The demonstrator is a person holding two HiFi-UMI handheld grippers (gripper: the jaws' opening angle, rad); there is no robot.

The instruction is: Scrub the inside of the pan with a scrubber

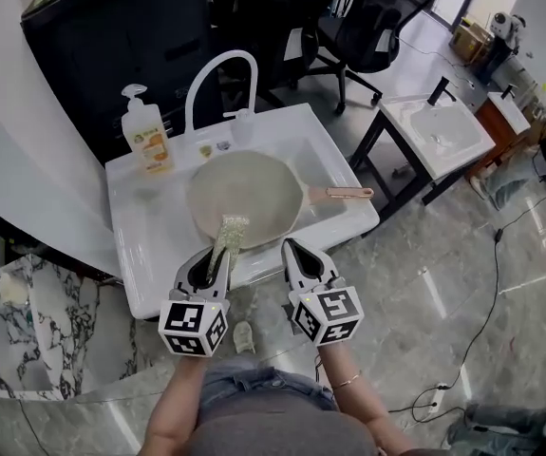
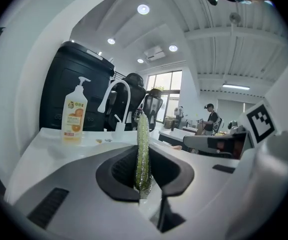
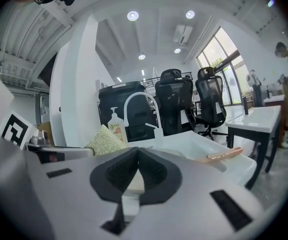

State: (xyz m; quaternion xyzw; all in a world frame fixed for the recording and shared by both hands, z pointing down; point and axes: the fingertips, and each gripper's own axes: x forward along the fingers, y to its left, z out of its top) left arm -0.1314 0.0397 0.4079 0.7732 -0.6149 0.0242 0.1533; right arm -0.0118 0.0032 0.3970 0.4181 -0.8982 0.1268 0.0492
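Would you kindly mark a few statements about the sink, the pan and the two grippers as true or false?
1. The left gripper is shut on the scrubber. True.
2. The pan lies in the sink, with its handle towards the person's right. True.
3. The right gripper grips the pan's handle. False: its jaws are together on nothing, away from the handle.
4. The soap bottle stands inside the pan. False: it stands on the sink's rim, beside the faucet.
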